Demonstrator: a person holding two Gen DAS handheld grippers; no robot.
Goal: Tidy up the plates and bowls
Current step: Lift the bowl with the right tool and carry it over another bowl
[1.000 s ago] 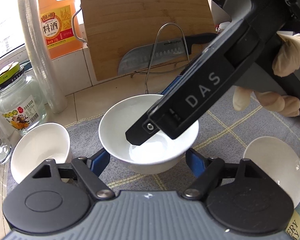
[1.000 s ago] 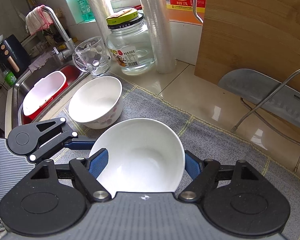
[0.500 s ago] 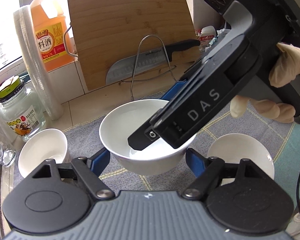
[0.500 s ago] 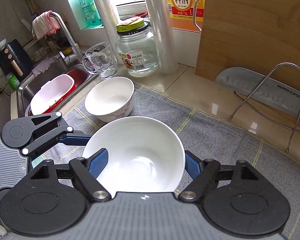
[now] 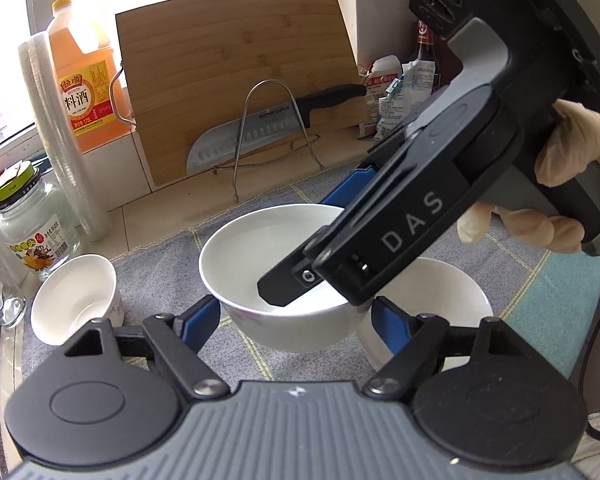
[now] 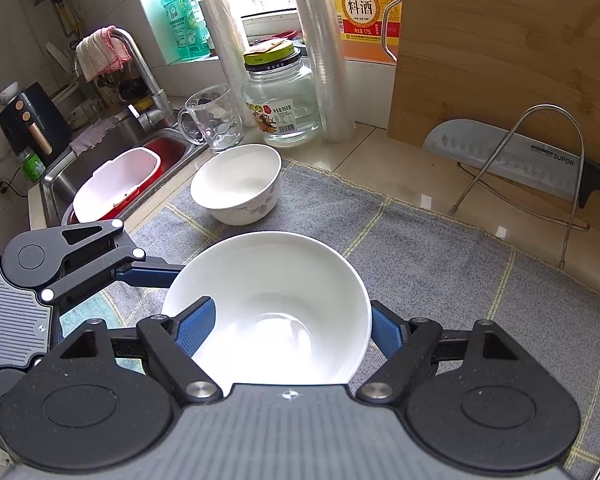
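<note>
Left of the left tool (image 5: pixel 296 309), a small flower-patterned bowl (image 5: pixel 74 300) sits on the grey mat (image 5: pixel 160 272) that covers the tabletop (image 5: pixel 140 220), now further from the tool than a second ago.

Straight ahead, between the left tool's blue pads (image 5: pixel 202 316), hangs the large white bowl (image 5: pixel 260 248). The pads look closed on its sides. A second ago it sat low on the mat; now it rides clear of it, and both tools have risen and slid rightward with it.

The right tool (image 6: pixel 292 320), held by a gloved hand (image 5: pixel 572 148), comes in from the upper right. Its near finger dips inside the bowl and its far finger stands outside the far wall. Whether those pads actually press the bowl, I cannot tell.

Just right of the left tool, a second white bowl (image 5: pixel 444 292) rests on the mat. Earlier it lay well apart from the carried bowl; now the carried bowl's edge overlaps it in the left wrist view.

I judge that the bowl is being carried over to nest in that one, so the stacking step is under way but not yet done. It still needs to be centred over that bowl before lowering.
</note>
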